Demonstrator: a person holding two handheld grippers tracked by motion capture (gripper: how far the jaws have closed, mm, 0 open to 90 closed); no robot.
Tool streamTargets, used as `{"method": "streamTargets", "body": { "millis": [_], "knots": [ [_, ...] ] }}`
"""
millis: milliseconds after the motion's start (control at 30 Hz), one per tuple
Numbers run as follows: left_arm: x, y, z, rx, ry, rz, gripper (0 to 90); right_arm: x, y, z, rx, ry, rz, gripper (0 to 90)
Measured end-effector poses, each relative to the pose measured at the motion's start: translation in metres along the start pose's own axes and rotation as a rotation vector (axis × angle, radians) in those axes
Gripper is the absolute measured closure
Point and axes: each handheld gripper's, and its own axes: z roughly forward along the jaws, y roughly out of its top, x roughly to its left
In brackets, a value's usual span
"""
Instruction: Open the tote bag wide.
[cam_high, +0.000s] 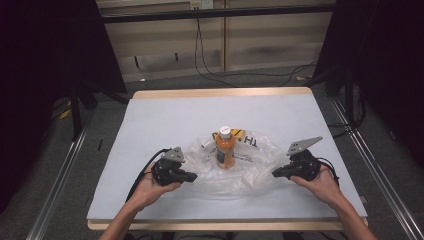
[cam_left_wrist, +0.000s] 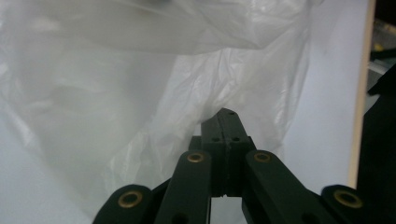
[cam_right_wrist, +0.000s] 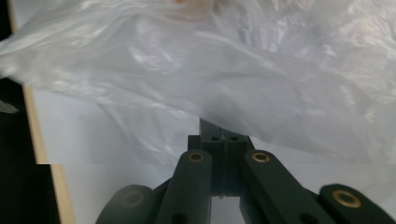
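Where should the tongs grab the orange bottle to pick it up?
Grab the bottle around its orange middle, coming from the side. It stands upright inside the bag, so its round body is easiest; the white cap looks too small.

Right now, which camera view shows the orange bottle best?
The high view: the bottle stands upright with its white cap, inside the clear plastic bag on the table. The right gripper view catches just an orange sliver at its top edge behind the bag; the left gripper view gives mostly bag film.
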Motion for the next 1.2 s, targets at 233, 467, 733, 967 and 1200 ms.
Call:
{"method": "streamTargets", "body": {
  "millis": [233, 467, 733, 967, 1200],
  "knots": [
    [-0.010, 0.002, -0.017, -0.098, -0.004, 0.000, 90.0, 0.016, -0.005, -0.017, -0.051, -0.005, -0.023, 90.0],
    [-0.017, 0.009, -0.029, -0.151, 0.000, 0.011, 90.0, 0.022, -0.010, -0.040, -0.136, -0.013, -0.012, 90.0],
    [-0.009, 0.026, -0.037, -0.222, -0.010, 0.010, 90.0, 0.024, 0.009, -0.057, -0.202, -0.021, -0.037, 90.0],
    [0.004, 0.064, -0.031, -0.160, 0.004, 0.041, 90.0, 0.017, 0.050, -0.051, -0.182, -0.007, -0.078, 90.0],
    [0.033, 0.090, 0.008, 0.012, -0.004, 0.040, 90.0, 0.001, 0.084, -0.004, -0.010, 0.016, -0.107, 90.0]
  ]
}}
